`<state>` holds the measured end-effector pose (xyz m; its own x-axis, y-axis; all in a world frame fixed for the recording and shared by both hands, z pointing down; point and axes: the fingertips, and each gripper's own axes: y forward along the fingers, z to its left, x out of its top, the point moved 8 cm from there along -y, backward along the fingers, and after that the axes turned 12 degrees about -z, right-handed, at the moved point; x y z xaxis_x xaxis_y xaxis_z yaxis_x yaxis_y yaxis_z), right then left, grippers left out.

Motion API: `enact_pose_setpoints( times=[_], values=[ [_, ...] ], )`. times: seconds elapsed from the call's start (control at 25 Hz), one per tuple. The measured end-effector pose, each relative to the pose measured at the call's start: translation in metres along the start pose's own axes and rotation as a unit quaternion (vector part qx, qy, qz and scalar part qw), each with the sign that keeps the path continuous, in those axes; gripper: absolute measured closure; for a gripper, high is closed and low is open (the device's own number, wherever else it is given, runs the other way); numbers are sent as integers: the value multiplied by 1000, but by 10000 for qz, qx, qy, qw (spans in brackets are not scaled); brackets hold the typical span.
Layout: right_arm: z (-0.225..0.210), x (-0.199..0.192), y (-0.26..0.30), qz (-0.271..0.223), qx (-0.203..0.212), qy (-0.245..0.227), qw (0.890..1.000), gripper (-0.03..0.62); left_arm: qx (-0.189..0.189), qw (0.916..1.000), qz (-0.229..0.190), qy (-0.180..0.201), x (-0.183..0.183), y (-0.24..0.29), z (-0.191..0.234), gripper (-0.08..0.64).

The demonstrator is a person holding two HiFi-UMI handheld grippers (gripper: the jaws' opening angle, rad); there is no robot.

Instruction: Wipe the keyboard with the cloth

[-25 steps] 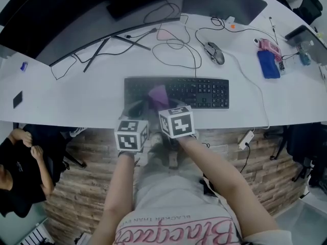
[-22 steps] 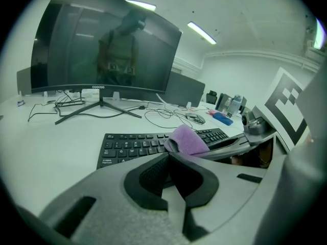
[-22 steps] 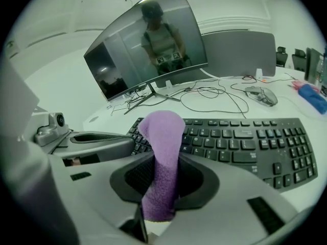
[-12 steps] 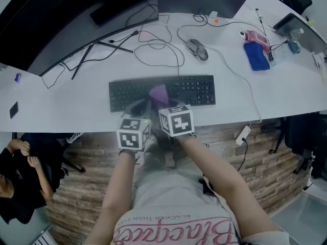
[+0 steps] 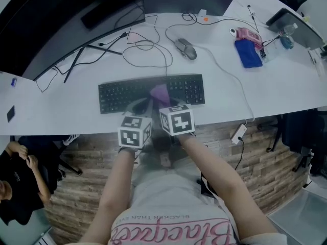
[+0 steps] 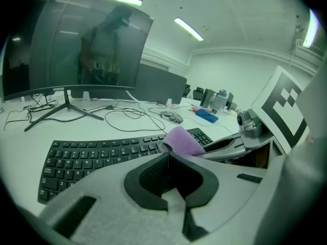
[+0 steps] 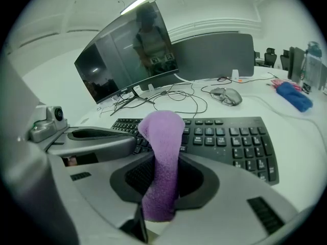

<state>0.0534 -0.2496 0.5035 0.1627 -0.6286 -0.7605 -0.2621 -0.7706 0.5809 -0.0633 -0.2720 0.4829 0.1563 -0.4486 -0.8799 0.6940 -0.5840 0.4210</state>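
**Observer:** Where's the cloth relative to your jaws?

**Operator:** My right gripper (image 7: 162,180) is closed on it. The purple cloth (image 7: 162,137) stands up between the two pads, pinched at its lower part. Its folded top pokes out past the tips, above the keyboard (image 7: 232,137). From the head view it sits over the middle keys, but I can't tell whether it touches them.

**Observer:** And the left one?

**Operator:** My left gripper (image 6: 168,163) has its jaws pressed together with nothing between them. The cloth is just beyond its tips and a little to the right, and the right gripper's jaw lies alongside it. The two grippers are close together at the desk's (image 5: 286,93) front edge.

**Observer:** Where's the keyboard?

**Operator:** It lies flat on the desk, near the front edge and in front of the curved monitor (image 6: 76,45).

**Observer:** Any writing you can read?

**Operator:** There's a small logo (image 6: 53,90) on the monitor's lower bezel. It looks like "coocaa". The key legends are too small to read. My shirt (image 5: 173,227) has a print that is upside down in the head view, and I can't read it with any confidence. The cubes (image 5: 177,120) carry only black-and-white square markers.
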Motion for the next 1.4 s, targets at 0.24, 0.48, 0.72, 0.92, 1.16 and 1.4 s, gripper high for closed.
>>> enact_pose_setpoints(
  times=[0.24,0.48,0.72,0.92,1.16,1.4],
  values=[
    [-28,-1,-14,5,-93,1,10000,494,-66,10000,52,23,0,17,-19,552],
    [-55,0,-25,21,-129,86,9999,494,-191,9997,111,70,1,37,-43,552],
    [-78,4,-36,64,-227,-63,9997,494,-295,9994,169,111,1,56,-66,552],
    [-102,2,-48,60,-313,-4,9995,494,-387,9990,192,145,2,71,-84,552],
    [-126,1,-62,18,-402,23,9992,494,-513,9982,182,260,6,87,-103,554],
    [-150,1,-76,-8,-529,0,9986,494,-535,9981,166,266,8,98,-118,552]
  ],
)
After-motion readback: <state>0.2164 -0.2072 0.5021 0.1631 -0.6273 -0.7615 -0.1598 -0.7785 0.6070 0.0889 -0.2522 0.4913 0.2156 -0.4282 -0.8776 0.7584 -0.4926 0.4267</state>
